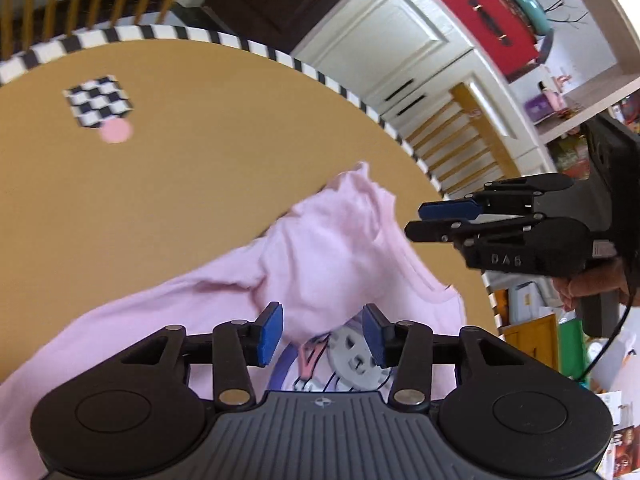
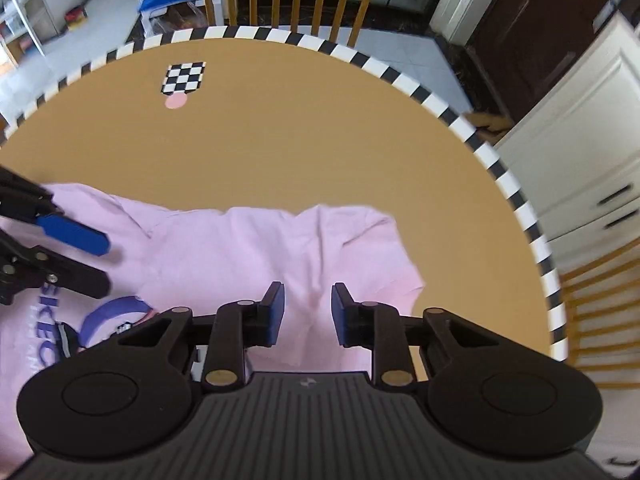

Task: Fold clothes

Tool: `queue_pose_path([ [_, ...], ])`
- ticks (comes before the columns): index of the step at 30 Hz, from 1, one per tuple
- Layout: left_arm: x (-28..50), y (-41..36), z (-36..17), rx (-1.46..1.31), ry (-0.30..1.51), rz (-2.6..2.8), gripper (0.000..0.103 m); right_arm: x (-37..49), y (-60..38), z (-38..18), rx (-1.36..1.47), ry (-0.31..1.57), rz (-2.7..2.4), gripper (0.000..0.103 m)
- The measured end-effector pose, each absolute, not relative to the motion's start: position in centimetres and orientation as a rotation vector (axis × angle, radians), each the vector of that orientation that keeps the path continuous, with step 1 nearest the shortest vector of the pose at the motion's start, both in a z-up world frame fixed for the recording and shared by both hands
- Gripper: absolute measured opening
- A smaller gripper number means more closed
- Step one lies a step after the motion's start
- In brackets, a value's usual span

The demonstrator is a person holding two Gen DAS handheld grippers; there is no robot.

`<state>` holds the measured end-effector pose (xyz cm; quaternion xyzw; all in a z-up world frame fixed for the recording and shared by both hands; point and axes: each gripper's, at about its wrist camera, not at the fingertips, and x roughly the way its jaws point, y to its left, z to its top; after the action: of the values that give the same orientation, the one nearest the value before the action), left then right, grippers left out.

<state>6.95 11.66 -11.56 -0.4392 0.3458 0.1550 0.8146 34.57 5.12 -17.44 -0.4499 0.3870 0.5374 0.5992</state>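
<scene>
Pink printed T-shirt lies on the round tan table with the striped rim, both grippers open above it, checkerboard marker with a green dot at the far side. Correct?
One error: the dot beside the checkerboard marker is pink, not green, as the right wrist view shows. The rest holds: the pink printed T-shirt lies on the round tan table, with the left gripper and right gripper open above it.

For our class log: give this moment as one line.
task: fold clothes | shirt: on table | left tongs: open, empty | right tongs: open, empty
</scene>
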Motion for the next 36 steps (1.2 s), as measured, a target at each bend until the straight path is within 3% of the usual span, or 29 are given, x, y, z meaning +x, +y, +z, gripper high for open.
queue_pose_path([
  [2, 8.2, 11.7, -12.6, -0.908, 0.739, 0.301, 0.047, 34.7, 5.2, -17.6, -0.990, 0.926, 1.237, 0.028],
  [8, 10.9, 10.5, -15.4, -0.839, 0.779, 0.247, 0.046, 34.5, 5.2, -22.3, -0.922, 1.057, 1.195, 0.008],
  [11, 11.2, 10.6, -16.0, -0.837, 0.791, 0.217, 0.044, 35.2, 4.7, -23.8, -0.945, 1.083, 1.125, 0.003],
  [16, 8.9, 12.4, -14.8, -0.907, 0.775, 0.186, 0.047, 37.1, 4.9, -20.9, -0.889, 1.019, 1.079, 0.012],
  [18, 8.5, 12.9, -13.8, -0.849, 0.693, 0.210, 0.055, 38.9, 5.4, -19.0, -0.666, 1.042, 1.066, 0.036],
  [20, 9.5, 13.2, -13.7, -0.793, 0.682, 0.231, 0.059, 41.1, 6.5, -18.6, -0.453, 1.134, 0.994, 0.043],
  [23, 10.4, 14.0, -14.9, -0.781, 0.729, 0.264, 0.058, 43.9, 8.0, -19.9, -0.265, 1.262, 0.864, 0.039],
  [29, 9.7, 14.7, -15.9, -0.738, 0.778, 0.257, 0.057, 45.4, 9.5, -23.0, -0.198, 1.396, 0.735, 0.038],
  [31, 9.2, 14.6, -15.3, -0.707, 0.742, 0.217, 0.059, 45.4, 9.9, -23.4, -0.172, 1.404, 0.752, 0.032],
  [33, 8.9, 14.2, -14.8, -0.607, 0.716, 0.196, 0.063, 45.4, 10.3, -23.9, -0.195, 1.387, 0.761, 0.014],
  [36, 9.7, 14.3, -16.0, -0.593, 0.748, 0.195, 0.063, 45.0, 10.9, -24.1, -0.257, 1.324, 0.776, 0.008],
])
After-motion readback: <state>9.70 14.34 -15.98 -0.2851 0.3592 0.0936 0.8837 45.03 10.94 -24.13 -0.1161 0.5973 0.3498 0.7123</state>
